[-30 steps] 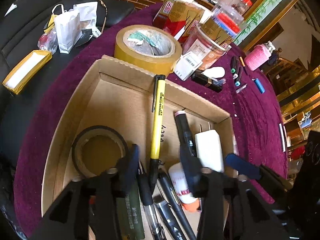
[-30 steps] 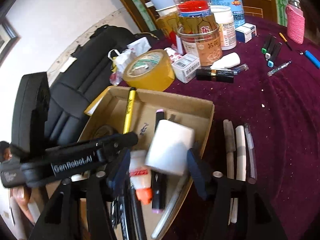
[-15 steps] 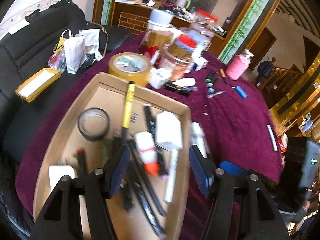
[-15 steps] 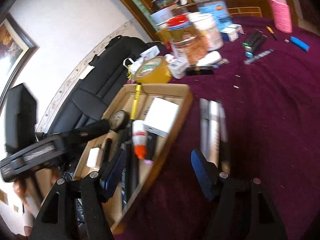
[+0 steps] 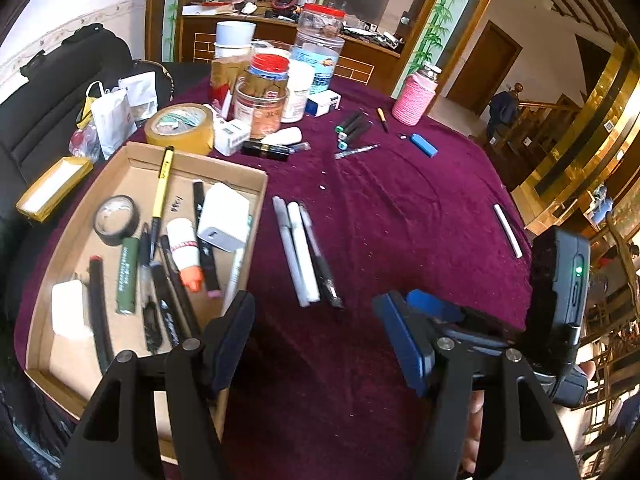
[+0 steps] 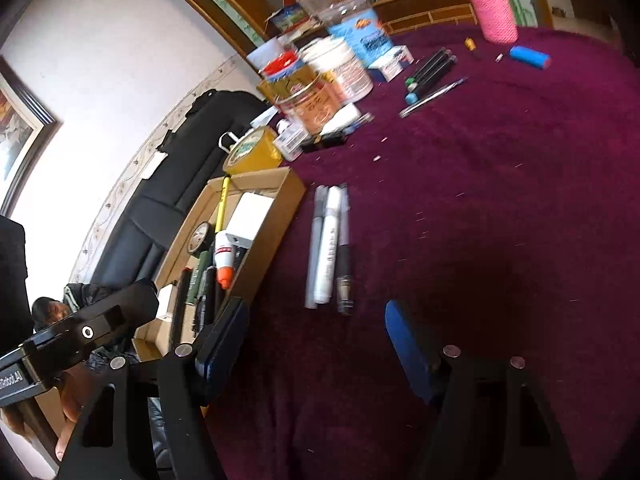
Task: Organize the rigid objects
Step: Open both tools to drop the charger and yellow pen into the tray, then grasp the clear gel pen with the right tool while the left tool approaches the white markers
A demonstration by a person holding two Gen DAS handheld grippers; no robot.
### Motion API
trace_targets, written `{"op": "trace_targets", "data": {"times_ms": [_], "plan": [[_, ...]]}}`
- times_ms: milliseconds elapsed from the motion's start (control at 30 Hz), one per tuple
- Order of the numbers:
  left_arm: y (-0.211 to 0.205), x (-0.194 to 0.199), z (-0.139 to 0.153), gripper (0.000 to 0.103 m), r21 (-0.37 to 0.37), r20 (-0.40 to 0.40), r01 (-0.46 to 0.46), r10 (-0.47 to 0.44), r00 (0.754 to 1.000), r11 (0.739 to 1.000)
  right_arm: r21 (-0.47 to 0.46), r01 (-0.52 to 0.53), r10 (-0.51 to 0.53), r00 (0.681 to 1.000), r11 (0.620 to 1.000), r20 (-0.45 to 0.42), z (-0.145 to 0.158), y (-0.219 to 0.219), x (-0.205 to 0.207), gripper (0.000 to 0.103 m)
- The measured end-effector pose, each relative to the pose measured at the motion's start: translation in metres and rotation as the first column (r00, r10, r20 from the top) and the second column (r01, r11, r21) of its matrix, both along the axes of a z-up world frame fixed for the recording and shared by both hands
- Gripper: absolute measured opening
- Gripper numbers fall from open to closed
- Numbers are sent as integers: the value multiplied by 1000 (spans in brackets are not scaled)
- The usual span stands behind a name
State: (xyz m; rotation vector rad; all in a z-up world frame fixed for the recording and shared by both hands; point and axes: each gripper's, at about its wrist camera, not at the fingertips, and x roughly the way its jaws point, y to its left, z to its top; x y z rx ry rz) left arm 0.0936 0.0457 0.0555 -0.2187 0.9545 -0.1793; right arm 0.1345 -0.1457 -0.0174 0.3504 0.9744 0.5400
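Grippers (image 5: 314,344) withdrawn; pens (image 5: 305,252) beside box (image 5: 256,208)

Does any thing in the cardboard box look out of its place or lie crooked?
Yes. In the shallow cardboard box, the white charger block lies tilted on a black marker, not flat, and the yellow pen leans over the far rim.

A white wall (image 6: 104,64) with a patterned border strip carries a dark-framed picture (image 6: 20,136). A black leather sofa (image 5: 44,92) stands below it. Beyond the purple-clothed tabletop (image 5: 400,208) is a wooden sideboard (image 5: 240,32), bamboo-painted trim (image 5: 444,20), a brown door (image 5: 484,68) and gold-trimmed panels (image 5: 592,120) in daylight.
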Motion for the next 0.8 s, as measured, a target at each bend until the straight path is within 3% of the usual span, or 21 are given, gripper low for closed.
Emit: {"op": "trace_targets", "data": {"times_ms": [133,367,700,800], "plan": [[-1,-6,-4,65,-10,-17,-32,31,999,999,-23,18,-18,1000,1000,11,1,-16,-3,72],[14,-2,-6,65,-29,-44,-80,79,996,996,-52,-16,14,999,999,-32,-15,-13,12,52],[30,6,-11,65,-67,-46,-90,87,995,994,-134,-111,102,992,985,-73,-41,41,58,40],[34,5,-14,65,-83,-34,-94,91,995,992,-206,-113,103,993,972,-58,-42,55,68,36]]}}
